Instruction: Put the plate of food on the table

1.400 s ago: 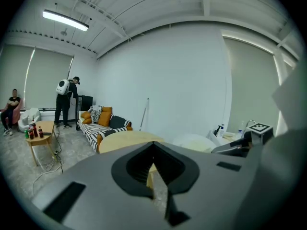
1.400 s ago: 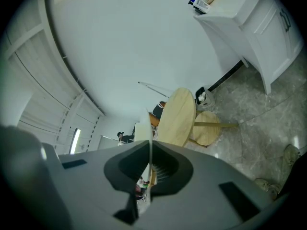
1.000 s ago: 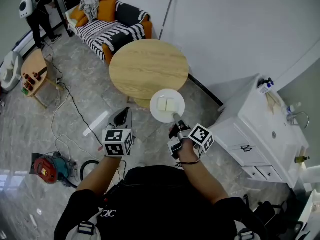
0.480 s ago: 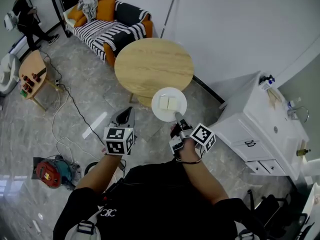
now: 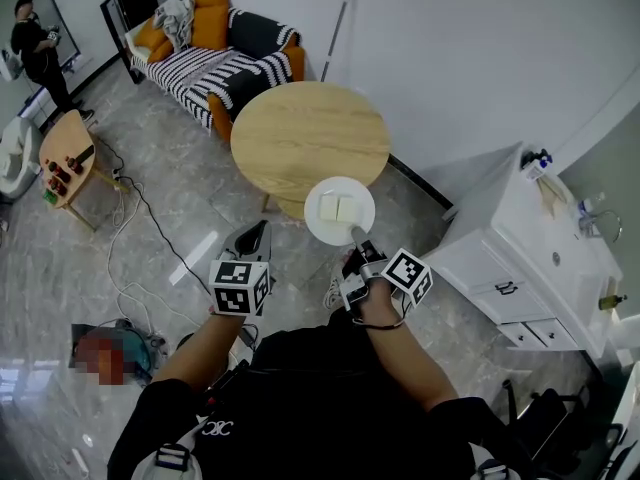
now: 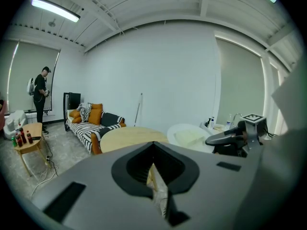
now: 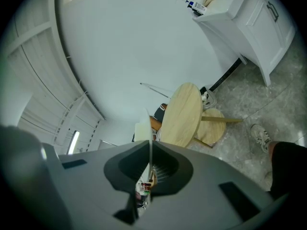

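Observation:
A white plate (image 5: 340, 211) with two pale squares of food hangs level in the air, just short of the near edge of the round wooden table (image 5: 300, 133). My right gripper (image 5: 355, 236) is shut on the plate's near rim. In the right gripper view the plate (image 7: 149, 128) shows edge-on between the jaws, with the table (image 7: 184, 114) beyond. My left gripper (image 5: 258, 230) hovers to the plate's left, shut and holding nothing. The left gripper view shows the plate (image 6: 192, 134) at its right, next to the table (image 6: 129, 137).
A striped sofa (image 5: 215, 53) with orange cushions stands behind the table. A white cabinet (image 5: 530, 258) with a sink is at the right. A low side table (image 5: 65, 158) and cables (image 5: 130, 238) are on the floor at left, where a person (image 5: 35, 48) stands.
The plate and both grippers have edged slightly toward the table. The person at the far left has shifted position.

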`<state>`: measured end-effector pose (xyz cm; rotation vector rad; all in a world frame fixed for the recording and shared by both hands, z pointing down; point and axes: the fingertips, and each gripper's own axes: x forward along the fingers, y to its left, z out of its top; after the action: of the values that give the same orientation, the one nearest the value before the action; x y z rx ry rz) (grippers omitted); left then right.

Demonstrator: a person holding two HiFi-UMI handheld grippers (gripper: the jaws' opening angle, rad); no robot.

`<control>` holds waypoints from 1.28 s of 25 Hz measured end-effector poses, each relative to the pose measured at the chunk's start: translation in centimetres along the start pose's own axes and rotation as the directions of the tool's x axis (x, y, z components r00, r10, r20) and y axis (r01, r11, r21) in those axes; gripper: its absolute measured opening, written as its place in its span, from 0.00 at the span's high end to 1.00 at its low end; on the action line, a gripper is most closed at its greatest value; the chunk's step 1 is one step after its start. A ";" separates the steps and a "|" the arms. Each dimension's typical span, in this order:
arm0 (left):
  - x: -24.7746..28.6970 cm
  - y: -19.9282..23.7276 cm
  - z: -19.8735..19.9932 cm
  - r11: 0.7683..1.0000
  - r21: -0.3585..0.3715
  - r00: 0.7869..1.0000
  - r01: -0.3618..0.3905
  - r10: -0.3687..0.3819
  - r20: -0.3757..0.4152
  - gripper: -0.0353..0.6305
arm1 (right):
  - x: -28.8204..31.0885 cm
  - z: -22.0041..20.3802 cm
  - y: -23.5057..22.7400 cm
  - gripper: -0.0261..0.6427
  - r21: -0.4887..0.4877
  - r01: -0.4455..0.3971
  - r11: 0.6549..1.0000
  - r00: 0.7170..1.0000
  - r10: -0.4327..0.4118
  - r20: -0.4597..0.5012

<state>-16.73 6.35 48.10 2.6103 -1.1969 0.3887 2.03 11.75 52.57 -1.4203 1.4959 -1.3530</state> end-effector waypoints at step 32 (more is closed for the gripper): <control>13.2 5.1 2.6 0.997 -0.072 0.998 -0.011 0.006 -0.070 0.94 | 14.5 7.3 -1.4 0.94 0.034 0.002 0.999 0.999 0.000 -0.053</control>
<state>-11.99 -6.98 50.67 2.5102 -1.1775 0.4259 6.53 -3.72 54.72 -1.3741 1.4992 -1.4197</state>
